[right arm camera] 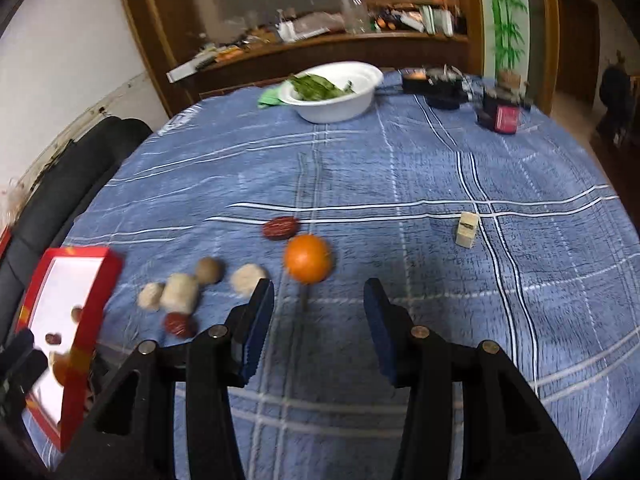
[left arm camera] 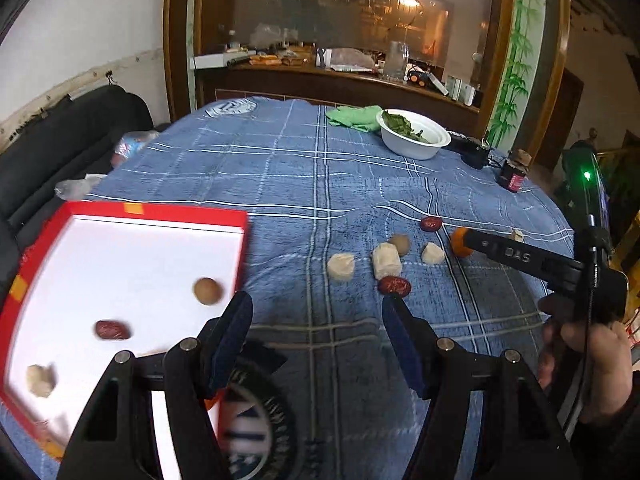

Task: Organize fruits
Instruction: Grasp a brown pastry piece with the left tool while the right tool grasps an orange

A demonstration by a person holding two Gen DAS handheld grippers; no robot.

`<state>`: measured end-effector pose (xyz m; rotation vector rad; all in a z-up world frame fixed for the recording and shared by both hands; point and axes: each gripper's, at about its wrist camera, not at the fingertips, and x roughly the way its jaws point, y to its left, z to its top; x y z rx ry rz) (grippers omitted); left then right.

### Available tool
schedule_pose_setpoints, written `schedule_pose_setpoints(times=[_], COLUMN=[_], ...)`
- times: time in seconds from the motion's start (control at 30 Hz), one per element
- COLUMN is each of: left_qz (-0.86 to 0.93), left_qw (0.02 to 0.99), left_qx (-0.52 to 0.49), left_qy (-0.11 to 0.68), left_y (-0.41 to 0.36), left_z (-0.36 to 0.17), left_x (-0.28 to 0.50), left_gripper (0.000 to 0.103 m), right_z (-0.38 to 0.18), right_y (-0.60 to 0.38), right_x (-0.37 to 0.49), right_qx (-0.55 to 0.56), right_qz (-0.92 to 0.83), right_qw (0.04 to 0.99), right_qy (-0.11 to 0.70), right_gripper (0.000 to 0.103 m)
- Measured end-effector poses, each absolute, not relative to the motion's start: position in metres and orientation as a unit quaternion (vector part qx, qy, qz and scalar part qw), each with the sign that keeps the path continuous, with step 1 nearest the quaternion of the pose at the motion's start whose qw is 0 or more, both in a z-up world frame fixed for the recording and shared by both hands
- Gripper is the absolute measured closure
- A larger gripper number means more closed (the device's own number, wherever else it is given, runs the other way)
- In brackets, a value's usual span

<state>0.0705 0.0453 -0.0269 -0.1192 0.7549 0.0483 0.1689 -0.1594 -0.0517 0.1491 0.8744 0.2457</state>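
My left gripper (left arm camera: pixel 317 308) is open and empty over the blue cloth, right of the red tray (left arm camera: pixel 160 212). In the tray lie a brown round fruit (left arm camera: pixel 207 291), a red date (left arm camera: pixel 113 329) and a pale chunk (left arm camera: pixel 40 380). Just beyond the left fingertips lies another red date (left arm camera: pixel 395 285), among pale chunks (left arm camera: pixel 386 261) and a brown ball (left arm camera: pixel 400 244). My right gripper (right arm camera: pixel 318 292) is open and empty, with the orange (right arm camera: pixel 308 258) just past its fingertips. A third date (right arm camera: pixel 281 227) lies behind the orange. One right finger (left arm camera: pixel 504 252) partly hides the orange (left arm camera: pixel 460 242).
A white bowl (left arm camera: pixel 412 148) of green leaves and a green cloth (left arm camera: pixel 352 116) stand at the table's far side, with a dark jar (left arm camera: pixel 514 174) to the right. A small pale block (right arm camera: pixel 467 230) lies alone at the right. A black sofa (left arm camera: pixel 60 140) borders the left.
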Motion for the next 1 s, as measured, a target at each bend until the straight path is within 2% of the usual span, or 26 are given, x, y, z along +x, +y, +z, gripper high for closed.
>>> schedule_pose_setpoints(times=[0.23,0.33,0.4,0.47,0.6,0.67,0.8,0.87,1.0], left_qz=[0.017,0.022,0.031,0.034,0.043,0.049,0.054,0.052,0.043], left_qw=[0.921,0.917,0.912,0.908,0.901,0.898,0.900,0.901,0.900], left_qx=[-0.049,-0.034,-0.031,-0.032,-0.040,-0.043,-0.035,-0.027,-0.029], left_qy=[0.387,0.397,0.407,0.417,0.430,0.435,0.432,0.429,0.432], left_y=[0.031,0.024,0.022,0.022,0.025,0.027,0.025,0.022,0.023], left_z=[-0.040,-0.046,-0.052,-0.058,-0.068,-0.073,-0.076,-0.077,-0.075], left_x=[0.105,0.117,0.126,0.133,0.141,0.145,0.148,0.149,0.147], left_gripper=[0.036,0.036,0.037,0.049,0.053,0.064,0.070,0.079,0.081], right_z=[-0.068,-0.076,-0.078,-0.079,-0.081,-0.080,-0.081,-0.081,-0.082], right_y=[-0.143,-0.144,-0.149,-0.150,-0.154,-0.154,-0.157,-0.158,-0.158], right_x=[0.209,0.210,0.208,0.207,0.208,0.207,0.208,0.208,0.209], right_qx=[0.067,0.063,0.077,0.086,0.097,0.101,0.109,0.110,0.114], right_qz=[0.126,0.134,0.141,0.146,0.155,0.158,0.164,0.166,0.169], right_qw=[0.883,0.880,0.879,0.880,0.880,0.879,0.877,0.876,0.875], right_qy=[0.447,0.451,0.449,0.445,0.439,0.439,0.438,0.439,0.440], right_gripper=[0.056,0.072,0.072,0.072,0.072,0.072,0.072,0.072,0.072])
